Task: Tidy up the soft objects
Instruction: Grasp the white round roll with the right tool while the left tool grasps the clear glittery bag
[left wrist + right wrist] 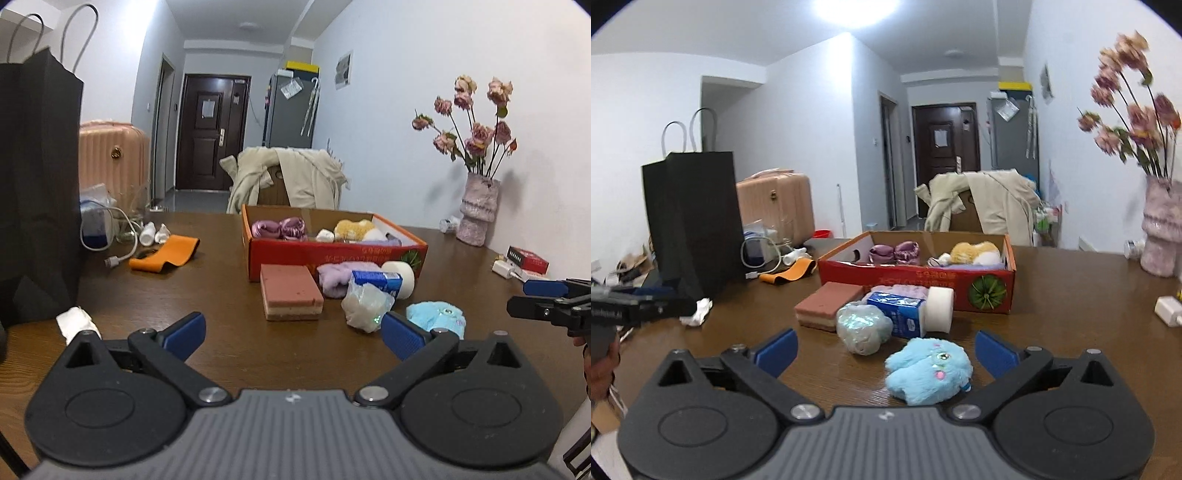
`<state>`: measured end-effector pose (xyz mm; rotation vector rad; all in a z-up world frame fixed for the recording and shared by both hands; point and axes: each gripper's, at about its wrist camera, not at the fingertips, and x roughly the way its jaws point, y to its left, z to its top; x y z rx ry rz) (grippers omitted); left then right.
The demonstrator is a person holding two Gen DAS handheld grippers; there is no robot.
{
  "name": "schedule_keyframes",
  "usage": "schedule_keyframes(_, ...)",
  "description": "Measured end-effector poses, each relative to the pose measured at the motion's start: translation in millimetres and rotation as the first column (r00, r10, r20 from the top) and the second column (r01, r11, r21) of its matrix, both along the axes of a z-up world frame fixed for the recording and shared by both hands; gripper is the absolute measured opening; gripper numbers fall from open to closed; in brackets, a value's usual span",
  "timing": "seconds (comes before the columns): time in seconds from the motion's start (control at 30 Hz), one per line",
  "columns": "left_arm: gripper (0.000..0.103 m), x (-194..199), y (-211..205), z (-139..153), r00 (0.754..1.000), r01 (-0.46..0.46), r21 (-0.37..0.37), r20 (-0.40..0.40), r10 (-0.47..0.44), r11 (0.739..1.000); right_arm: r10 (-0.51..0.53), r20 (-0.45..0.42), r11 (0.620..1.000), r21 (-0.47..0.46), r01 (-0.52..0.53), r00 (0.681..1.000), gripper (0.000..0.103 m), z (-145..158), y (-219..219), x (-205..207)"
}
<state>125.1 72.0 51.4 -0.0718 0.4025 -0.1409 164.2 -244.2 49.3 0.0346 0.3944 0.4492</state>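
Note:
A red cardboard box [332, 254] [916, 275] on the brown table holds pink satin pieces [279, 228], a yellow plush [352, 229] and other soft items. In front of it lie a pink layered sponge [290, 291] [827, 306], a purple fluffy cloth [334, 278], a blue tissue pack [376, 282] [899, 312], a white foam roll [400, 277] [940, 308], a clear-wrapped ball [365, 304] [862, 326] and a blue plush [436, 314] [929, 369]. My left gripper [293, 334] is open and empty, short of the sponge. My right gripper [886, 352] is open, with the blue plush between its fingers, not clamped.
A black paper bag [37, 192] [694, 218] stands at the left, with a white crumpled tissue [75, 323], an orange band [166, 254] and charger cables near it. A vase of dried roses [476, 206] stands at the right wall. Small boxes [524, 262] lie at the right edge.

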Motion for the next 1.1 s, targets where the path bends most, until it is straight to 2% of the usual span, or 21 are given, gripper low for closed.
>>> schedule_keyframes(0.23,0.103,34,-21,-13,0.997,0.029,0.006,-0.066,-0.028,1.0,-0.045,-0.07,0.999,0.019,0.046,0.997,0.101,-19,-9,30)
schedule_keyframes(0.47,0.103,78,-55,-23,0.988,0.107,0.01,-0.109,-0.106,0.994,-0.017,-0.103,1.0,0.018,0.019,0.994,0.099,-28,-12,62)
schedule_keyframes(0.53,0.103,93,-65,-27,0.985,0.128,0.011,-0.122,-0.125,0.992,-0.016,-0.112,1.0,0.024,0.019,0.994,0.092,-28,-13,73)
schedule_keyframes(0.7,0.103,127,-83,-33,0.975,0.167,0.009,-0.151,-0.164,0.986,-0.021,-0.115,0.999,0.04,0.026,0.993,0.09,-28,-14,99)
schedule_keyframes(0.9,0.103,158,-97,-31,0.968,0.206,0.014,-0.147,-0.202,0.978,-0.043,-0.155,0.998,0.047,0.051,0.987,0.081,-31,-13,138)
schedule_keyframes(1.03,0.103,169,-100,-40,0.961,0.216,0.002,-0.175,-0.213,0.976,-0.031,-0.184,0.996,0.076,0.046,0.982,0.075,-31,-8,166)
schedule_keyframes(1.1,0.098,173,-100,-45,0.958,0.22,-0.001,-0.189,-0.216,0.975,-0.014,-0.19,0.996,0.086,0.031,0.982,0.074,-31,-3,181)
